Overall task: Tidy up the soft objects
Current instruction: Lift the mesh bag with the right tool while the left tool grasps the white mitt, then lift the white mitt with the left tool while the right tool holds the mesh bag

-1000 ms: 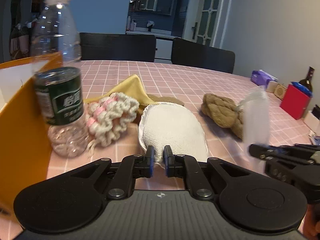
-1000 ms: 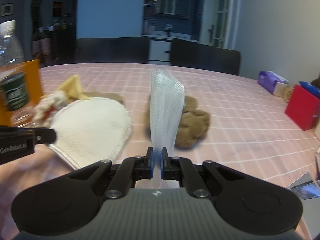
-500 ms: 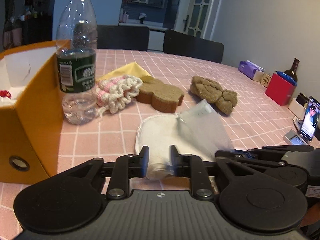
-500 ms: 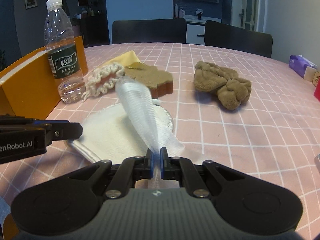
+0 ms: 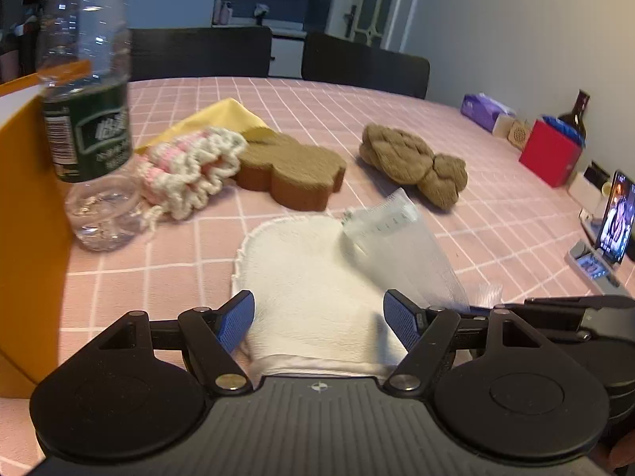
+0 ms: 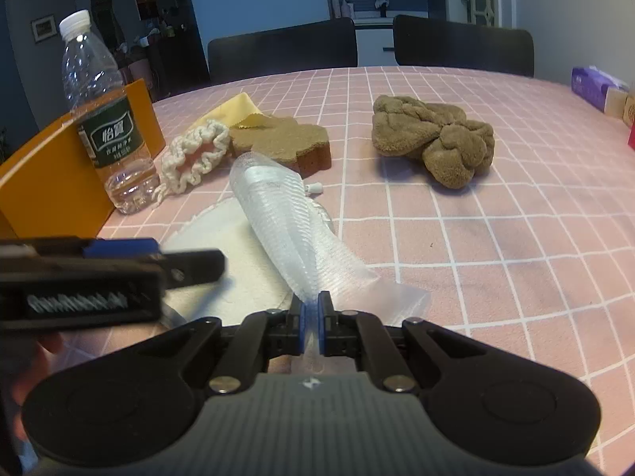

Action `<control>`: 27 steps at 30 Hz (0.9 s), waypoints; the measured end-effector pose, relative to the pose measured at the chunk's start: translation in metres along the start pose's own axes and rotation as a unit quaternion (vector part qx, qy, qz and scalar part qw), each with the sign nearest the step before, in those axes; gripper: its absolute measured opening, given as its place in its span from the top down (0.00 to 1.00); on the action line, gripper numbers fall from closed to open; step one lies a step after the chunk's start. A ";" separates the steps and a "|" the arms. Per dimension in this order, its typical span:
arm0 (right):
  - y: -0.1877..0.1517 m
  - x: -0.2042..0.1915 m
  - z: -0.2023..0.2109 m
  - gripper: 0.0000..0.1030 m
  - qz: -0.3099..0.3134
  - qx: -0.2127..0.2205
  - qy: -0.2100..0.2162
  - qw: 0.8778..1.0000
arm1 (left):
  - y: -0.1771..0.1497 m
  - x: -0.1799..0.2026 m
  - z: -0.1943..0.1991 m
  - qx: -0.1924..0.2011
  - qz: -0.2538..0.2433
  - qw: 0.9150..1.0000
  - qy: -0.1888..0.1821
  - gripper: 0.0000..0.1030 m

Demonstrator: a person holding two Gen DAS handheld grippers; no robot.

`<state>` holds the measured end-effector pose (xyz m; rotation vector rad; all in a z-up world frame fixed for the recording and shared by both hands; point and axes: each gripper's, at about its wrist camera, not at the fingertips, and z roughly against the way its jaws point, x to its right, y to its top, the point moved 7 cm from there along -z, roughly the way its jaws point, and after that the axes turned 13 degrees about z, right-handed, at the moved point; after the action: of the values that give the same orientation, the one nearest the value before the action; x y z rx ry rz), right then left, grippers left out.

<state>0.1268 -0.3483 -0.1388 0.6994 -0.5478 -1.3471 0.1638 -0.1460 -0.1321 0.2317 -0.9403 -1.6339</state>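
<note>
1. Whereas half a second ago its jaws were pinching the white cloth (image 5: pixel 301 277), the left gripper (image 5: pixel 319 319) is now standing wide open over it.
2. Lying flat on the pink checked tablecloth (image 6: pixel 496 246), the cloth is looking soft and stitched-edged; the right gripper (image 6: pixel 312 313) is clamping a translucent mesh bag (image 6: pixel 285 222) draped over it.
3. Only the left wrist view is showing a lit phone (image 5: pixel 615 218).
</note>
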 end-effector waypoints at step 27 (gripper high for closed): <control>-0.003 0.015 -0.001 1.00 -0.044 0.009 0.034 0.998 | -0.015 0.018 -0.007 0.010 -0.042 0.999 0.020 0.40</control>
<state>0.1278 -0.3631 -0.1421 0.7896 -0.4795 -1.3962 0.1517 -0.1650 -0.1408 0.3196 -0.9274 -1.6922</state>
